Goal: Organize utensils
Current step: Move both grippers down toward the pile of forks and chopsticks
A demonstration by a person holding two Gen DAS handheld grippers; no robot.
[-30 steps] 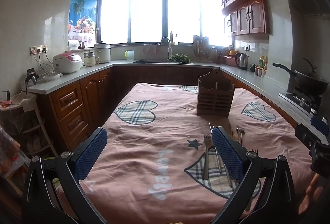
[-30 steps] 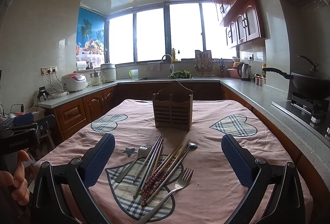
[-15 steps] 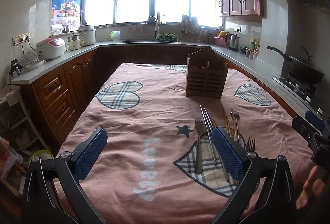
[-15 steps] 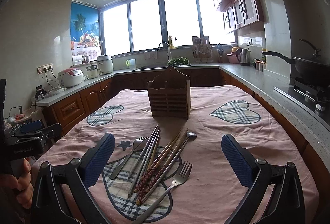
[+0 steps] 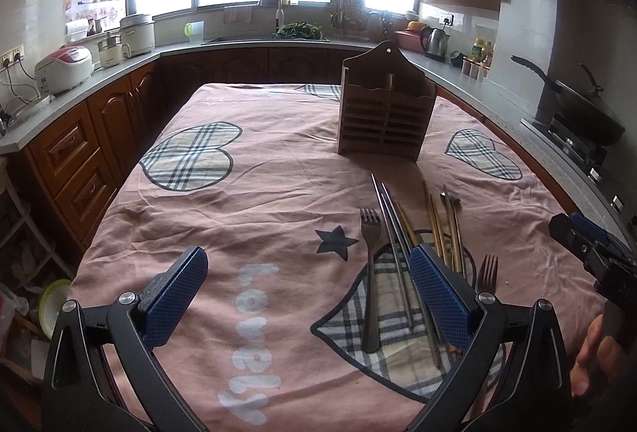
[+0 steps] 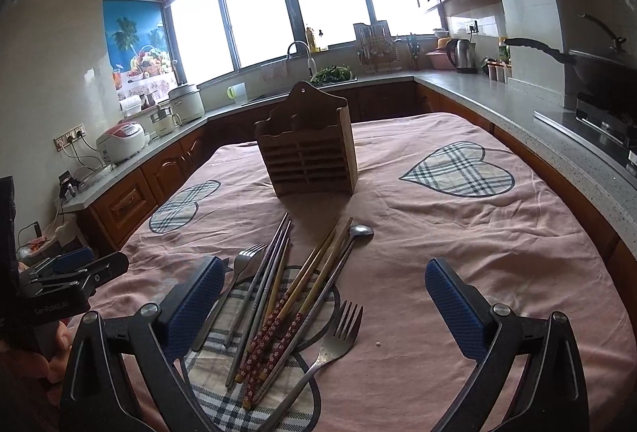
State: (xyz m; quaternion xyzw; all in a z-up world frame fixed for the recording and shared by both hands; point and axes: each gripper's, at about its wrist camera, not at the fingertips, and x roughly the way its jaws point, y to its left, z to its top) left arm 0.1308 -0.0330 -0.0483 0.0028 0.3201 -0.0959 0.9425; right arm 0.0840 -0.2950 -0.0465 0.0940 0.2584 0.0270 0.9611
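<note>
A wooden slatted utensil holder (image 5: 385, 111) (image 6: 309, 149) stands upright mid-table on the pink cloth. In front of it lies a loose pile: two forks (image 6: 332, 342) (image 5: 369, 272), metal chopsticks (image 6: 262, 280), wooden chopsticks with red patterned ends (image 6: 294, 308) and a spoon (image 6: 360, 231). My left gripper (image 5: 308, 296) is open and empty, above the cloth left of the pile. My right gripper (image 6: 324, 306) is open and empty, its jaws astride the near end of the pile, above it.
The pink tablecloth (image 5: 247, 185) has plaid hearts. Kitchen counters surround the table: rice cookers (image 5: 63, 67) on the left, a sink and tap (image 5: 274, 4) at the back, a kettle (image 5: 434, 42) and a wok on the stove (image 5: 581, 113) on the right.
Both grippers have tilted down and moved forward toward the table, so the utensils and holder appear closer. Both stay open. Nothing on the table has moved.
</note>
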